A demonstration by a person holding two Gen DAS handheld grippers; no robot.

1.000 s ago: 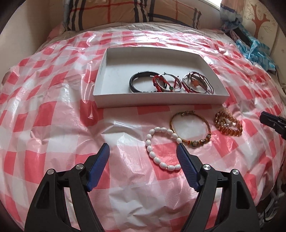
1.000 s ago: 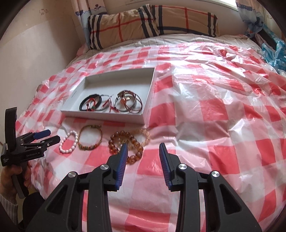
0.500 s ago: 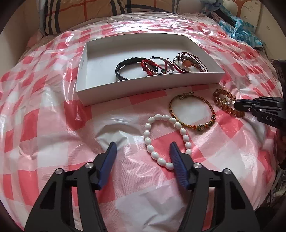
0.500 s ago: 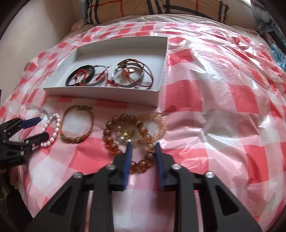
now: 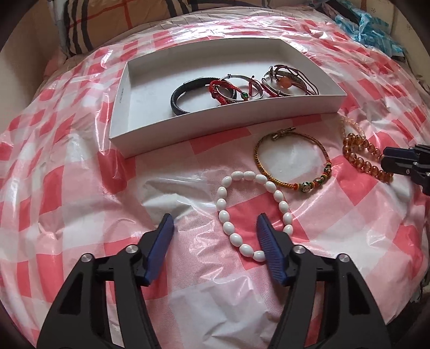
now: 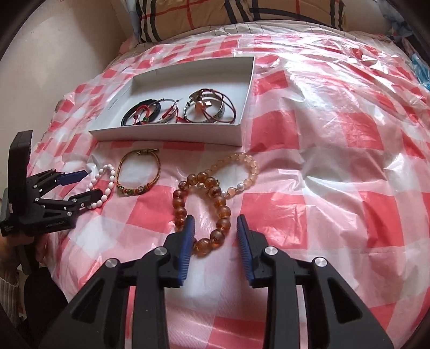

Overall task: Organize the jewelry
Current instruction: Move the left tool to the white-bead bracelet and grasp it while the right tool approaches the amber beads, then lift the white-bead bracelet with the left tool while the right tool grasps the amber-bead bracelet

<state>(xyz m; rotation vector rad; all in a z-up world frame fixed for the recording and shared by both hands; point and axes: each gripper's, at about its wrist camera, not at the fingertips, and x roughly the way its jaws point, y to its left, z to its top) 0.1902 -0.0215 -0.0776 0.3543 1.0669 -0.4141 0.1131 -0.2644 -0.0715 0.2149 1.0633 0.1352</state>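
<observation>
Faint print on the white box wall and small lettering on the left hand-held gripper body, neither legible. Bed under a crinkled red-and-white checked plastic sheet; plaid pillow against a cream wall. Left hand-held gripper wide, straddling the near side of the white bead bracelet. Right hand-held gripper wide around the amber bead bracelet. Gold cord bracelet between them, before the box of bangles.

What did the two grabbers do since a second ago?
Both came in closer and lower. The left gripper now has open jaws around the white bead bracelet; the right gripper straddles the amber bead bracelet. Nothing is grabbed yet. The bracelets and the white box stayed put.
</observation>
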